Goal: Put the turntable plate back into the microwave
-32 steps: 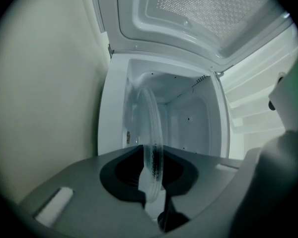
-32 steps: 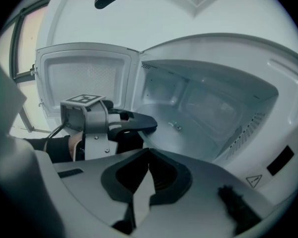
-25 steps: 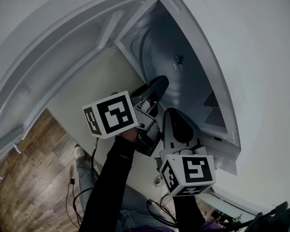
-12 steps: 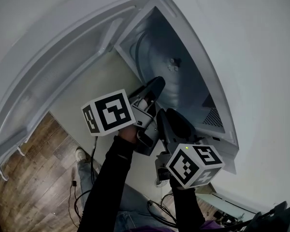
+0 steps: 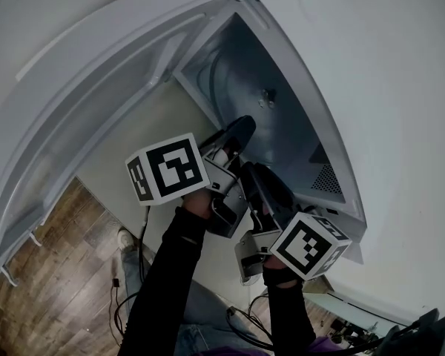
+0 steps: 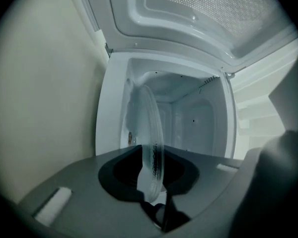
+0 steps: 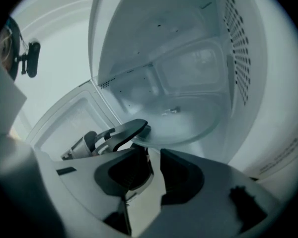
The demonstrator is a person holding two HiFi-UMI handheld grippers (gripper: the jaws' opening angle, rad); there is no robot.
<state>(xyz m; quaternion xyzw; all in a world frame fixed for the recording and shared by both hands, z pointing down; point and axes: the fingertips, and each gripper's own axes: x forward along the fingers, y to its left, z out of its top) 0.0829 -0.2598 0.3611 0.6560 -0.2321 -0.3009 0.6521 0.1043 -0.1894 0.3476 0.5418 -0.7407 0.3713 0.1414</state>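
The clear glass turntable plate (image 5: pixel 261 121) sits inside the open microwave (image 5: pixel 334 162), tilted with one rim raised. My left gripper (image 5: pixel 241 128) is shut on the plate's near rim; the left gripper view shows the plate (image 6: pixel 151 133) edge-on between the jaws of the left gripper (image 6: pixel 151 157). My right gripper (image 5: pixel 254 173) is just beside and below the left one. In the right gripper view the right gripper (image 7: pixel 155 157) has just been opening its jaws, with nothing between them. The plate (image 7: pixel 188 125) lies just beyond its tips, with the left gripper (image 7: pixel 124 132) clamped on the rim.
The microwave door (image 5: pixel 96 87) stands swung wide to the left. A drive hub (image 5: pixel 267 95) shows through the glass at the cavity's middle. A perforated side wall (image 7: pixel 236 48) bounds the cavity. Wooden floor (image 5: pixel 44 273) with cables lies below.
The right gripper has rolled about its own axis, and its marker cube has swung out to the lower right. The left gripper and the plate have stayed put.
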